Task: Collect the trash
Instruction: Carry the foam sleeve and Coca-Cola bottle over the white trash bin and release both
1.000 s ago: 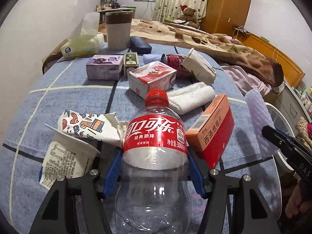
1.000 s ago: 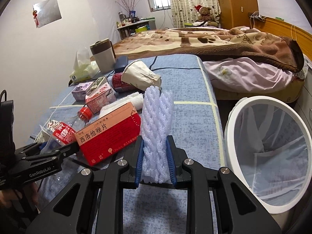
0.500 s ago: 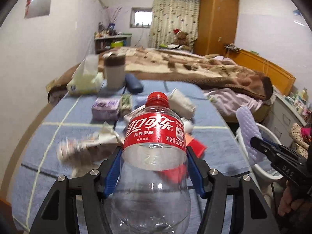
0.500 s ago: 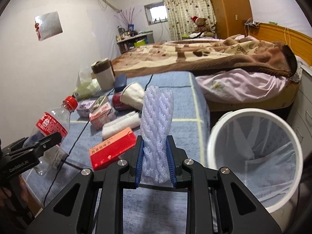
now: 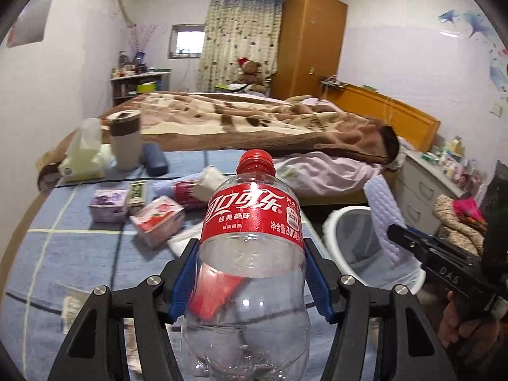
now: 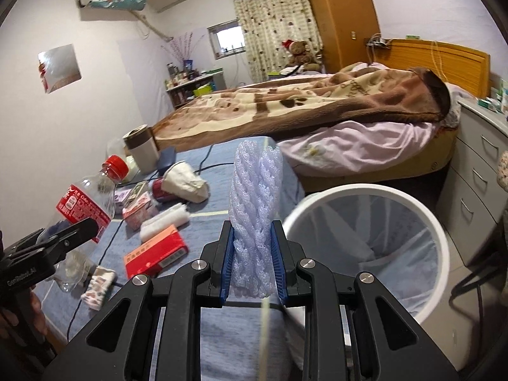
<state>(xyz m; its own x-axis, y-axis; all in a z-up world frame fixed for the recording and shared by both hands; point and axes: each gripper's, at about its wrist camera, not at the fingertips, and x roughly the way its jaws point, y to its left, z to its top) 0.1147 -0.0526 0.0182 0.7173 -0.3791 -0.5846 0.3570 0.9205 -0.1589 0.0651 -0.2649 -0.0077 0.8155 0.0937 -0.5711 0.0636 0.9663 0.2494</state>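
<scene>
While the left gripper is raised above the blue-covered table, its blue pads clamp the clear waist of an empty Coca-Cola bottle, held upright with the red cap at 12 o'clock. Level beside it, the right gripper has its jaws nearly closed, pinching a white foam fruit net that stands upright. At 3 o'clock of that net sits the white lined trash bin. Behind, at 9 o'clock, a red medicine box and a strawberry milk carton lie on the table.
</scene>
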